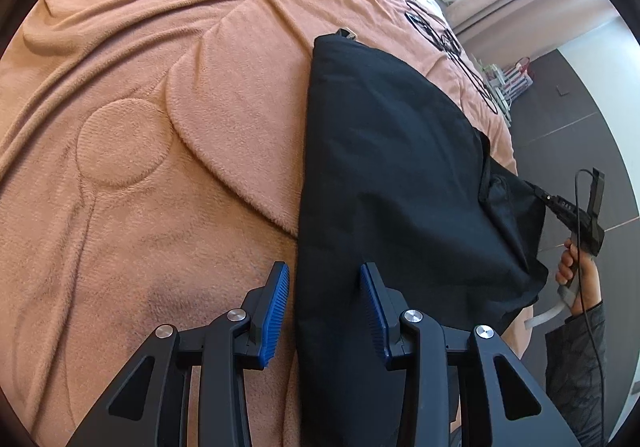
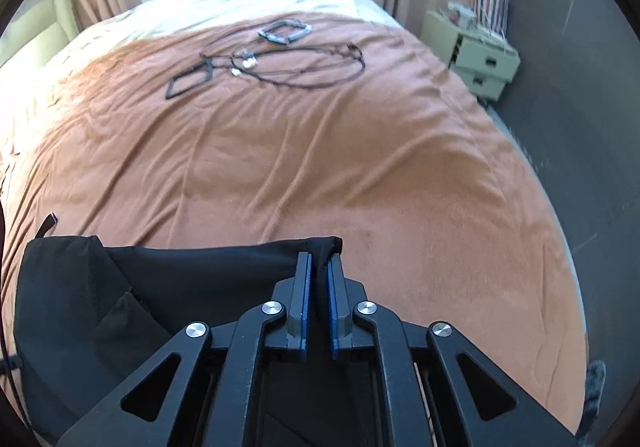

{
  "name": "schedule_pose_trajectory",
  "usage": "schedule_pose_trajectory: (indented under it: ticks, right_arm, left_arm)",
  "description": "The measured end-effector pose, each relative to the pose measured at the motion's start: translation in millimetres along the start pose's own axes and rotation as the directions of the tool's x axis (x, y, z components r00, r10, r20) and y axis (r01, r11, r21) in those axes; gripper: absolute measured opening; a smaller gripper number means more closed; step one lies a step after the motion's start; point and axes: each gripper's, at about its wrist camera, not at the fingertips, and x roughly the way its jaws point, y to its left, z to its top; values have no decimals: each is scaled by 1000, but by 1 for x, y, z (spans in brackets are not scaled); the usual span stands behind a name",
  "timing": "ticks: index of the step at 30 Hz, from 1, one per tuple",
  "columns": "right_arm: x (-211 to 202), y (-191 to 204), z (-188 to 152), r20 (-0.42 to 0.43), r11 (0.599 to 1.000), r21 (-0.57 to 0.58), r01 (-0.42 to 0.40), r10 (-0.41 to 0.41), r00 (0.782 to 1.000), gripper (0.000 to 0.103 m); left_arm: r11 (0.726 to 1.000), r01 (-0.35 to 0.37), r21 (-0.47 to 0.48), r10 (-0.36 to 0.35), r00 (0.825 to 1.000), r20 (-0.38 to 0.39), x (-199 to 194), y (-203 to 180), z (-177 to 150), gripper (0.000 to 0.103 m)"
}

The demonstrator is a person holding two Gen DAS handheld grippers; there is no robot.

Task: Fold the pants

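Right gripper (image 2: 319,267) pinches black pants (image 2: 168,287); cables (image 2: 288,63) lie beyond.

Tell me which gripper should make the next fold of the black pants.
Right, probably. The right gripper is already shut on an edge of the black pants, so it can carry that edge over. The left gripper is open, straddling the fabric without gripping.

Pants (image 1: 392,175): matt black smooth cloth. Blanket (image 1: 160,95): fuzzy orange fleece. Gripper pads (image 1: 276,311): ribbed blue rubber.
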Motion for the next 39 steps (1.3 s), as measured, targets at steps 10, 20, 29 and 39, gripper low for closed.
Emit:
schedule_pose_trajectory:
  ticks: [10,20,29,39]
  right_arm:
    - [-69,-43,-51,48,988,136,-75,69,996,64]
    - [-111,-73,-122,48,935,336,-118,108,993,64]
    - [-110,-94,-176,37,836,515,-190,199,979,64]
    - [-90,-108,-187,38,775,571,-270,304,952,6]
  left_arm:
    - [1000,16,15,-16,1000,-6,6,-6,0,39]
    - [1000,25,19,-25,1000,-4,0,-7,-4,39]
    - [999,49,18,-49,999,-3,-7,-6,-8,40]
    - [999,17,31,-15,999,-38,-4,-10,-14,39]
